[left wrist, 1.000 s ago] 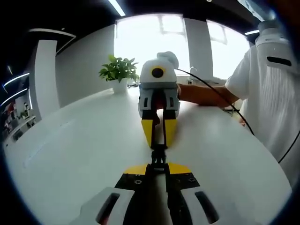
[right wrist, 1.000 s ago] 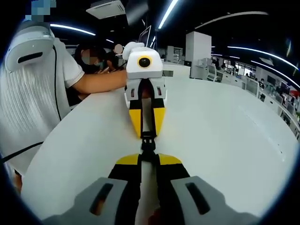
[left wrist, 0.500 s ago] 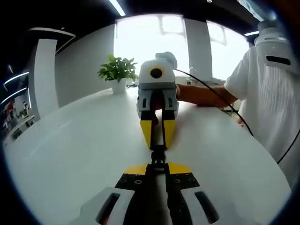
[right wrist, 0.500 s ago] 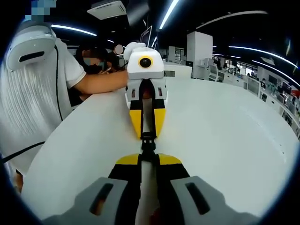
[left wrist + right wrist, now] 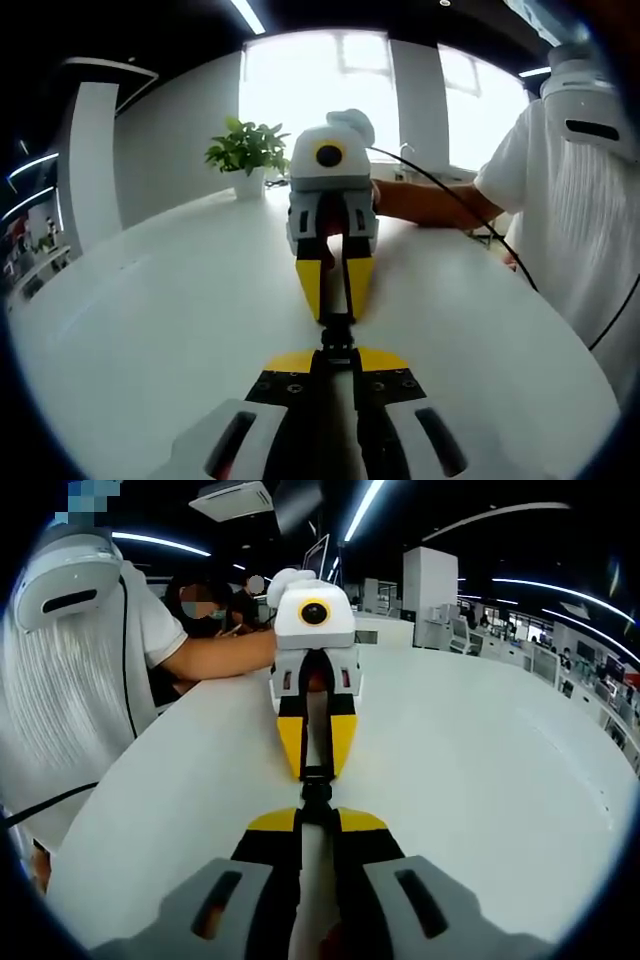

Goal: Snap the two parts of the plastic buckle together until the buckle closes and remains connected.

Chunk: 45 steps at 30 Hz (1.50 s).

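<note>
Two grippers: facing each other tip to tip above the white table point(image 5: 150, 330).
Left gripper point(image 5: 337, 352): clenching the black buckle point(image 5: 337, 333) (one end).
Right gripper point(image 5: 317, 814): gripping its other end.

L gripper point(image 5: 336, 352) clamped, R gripper point(image 5: 316, 815) clamped, tip-to-tip
</note>
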Available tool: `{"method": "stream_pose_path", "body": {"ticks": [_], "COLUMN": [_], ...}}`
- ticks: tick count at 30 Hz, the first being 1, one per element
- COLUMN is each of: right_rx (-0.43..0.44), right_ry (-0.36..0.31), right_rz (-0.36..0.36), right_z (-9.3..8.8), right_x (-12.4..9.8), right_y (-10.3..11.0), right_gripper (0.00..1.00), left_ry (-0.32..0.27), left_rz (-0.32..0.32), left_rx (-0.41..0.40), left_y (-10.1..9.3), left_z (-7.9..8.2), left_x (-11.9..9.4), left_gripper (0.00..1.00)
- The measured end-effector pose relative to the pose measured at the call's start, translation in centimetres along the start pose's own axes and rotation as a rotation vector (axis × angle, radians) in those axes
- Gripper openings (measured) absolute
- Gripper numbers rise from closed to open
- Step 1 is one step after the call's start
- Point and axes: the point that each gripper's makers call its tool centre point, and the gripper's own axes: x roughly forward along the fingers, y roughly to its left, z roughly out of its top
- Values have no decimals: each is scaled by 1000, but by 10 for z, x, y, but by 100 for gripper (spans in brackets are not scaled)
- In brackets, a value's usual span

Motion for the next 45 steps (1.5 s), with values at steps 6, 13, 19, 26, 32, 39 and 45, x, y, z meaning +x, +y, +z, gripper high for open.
{"method": "stream_pose_path", "body": {"ticks": [6, 13, 19, 26, 32, 39, 45], "right_rx": [-7, -5, -5, -7, -10, -13, -16], "right_ry": [6, 5, 4, 7, 4, -1, 0], "right_rz": [3, 11, 13, 20, 37, 57, 52], "right_z": [1, 1, 1, 2, 3, 3, 4], "right_x": [1, 2, 3, 4, 6, 6, 7], "right_y": [1, 2, 3, 3, 4, 3, 4], "right_gripper": [11, 11, 11, 11, 10, 10, 10], "left_ry": [16, 13, 17, 13, 16, 0, 1], "left_rz": [-5, -13, -13, -20, -39, -69, -66], "left_rx": [-8, -5, -8, -1, 2, -1, -11], "left_y": [-1, -2, -2, -2, -4, -4, -4], "left_z": [0, 0, -1, -1, -1, -1, 0], "left_x": [0, -1, -1, -1, -2, -2, -1], "left_gripper": [11, 11, 11, 11, 10, 10, 10]}}
